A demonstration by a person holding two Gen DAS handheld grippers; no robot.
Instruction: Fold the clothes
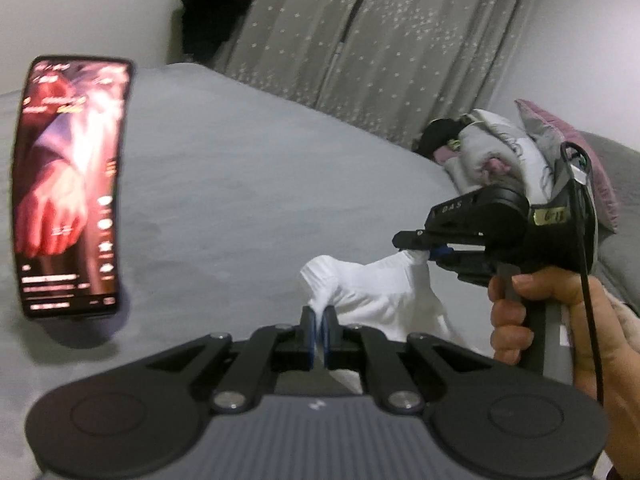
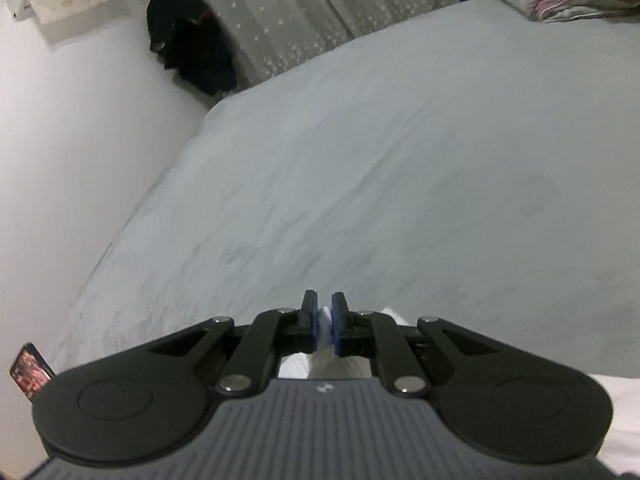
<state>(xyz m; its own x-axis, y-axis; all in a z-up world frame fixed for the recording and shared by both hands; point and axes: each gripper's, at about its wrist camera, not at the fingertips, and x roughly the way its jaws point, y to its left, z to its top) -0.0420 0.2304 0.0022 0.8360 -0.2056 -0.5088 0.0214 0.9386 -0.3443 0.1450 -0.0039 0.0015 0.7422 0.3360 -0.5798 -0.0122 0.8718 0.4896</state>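
White cloth (image 1: pixel 372 280) is pinched by both near-closed grippers, left (image 1: pixel 319 322) and right (image 2: pixel 325 320), above the grey bed (image 1: pixel 248 184); it should be kept taut (corners level) while lowered flat.

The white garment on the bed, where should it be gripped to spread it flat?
Judging by its bunched shape, grip the white garment by two separate edge points, from above. The left gripper and right gripper already pinch raised corners of it, cloth hanging between; that spacing should let it be pulled taut over the bed.
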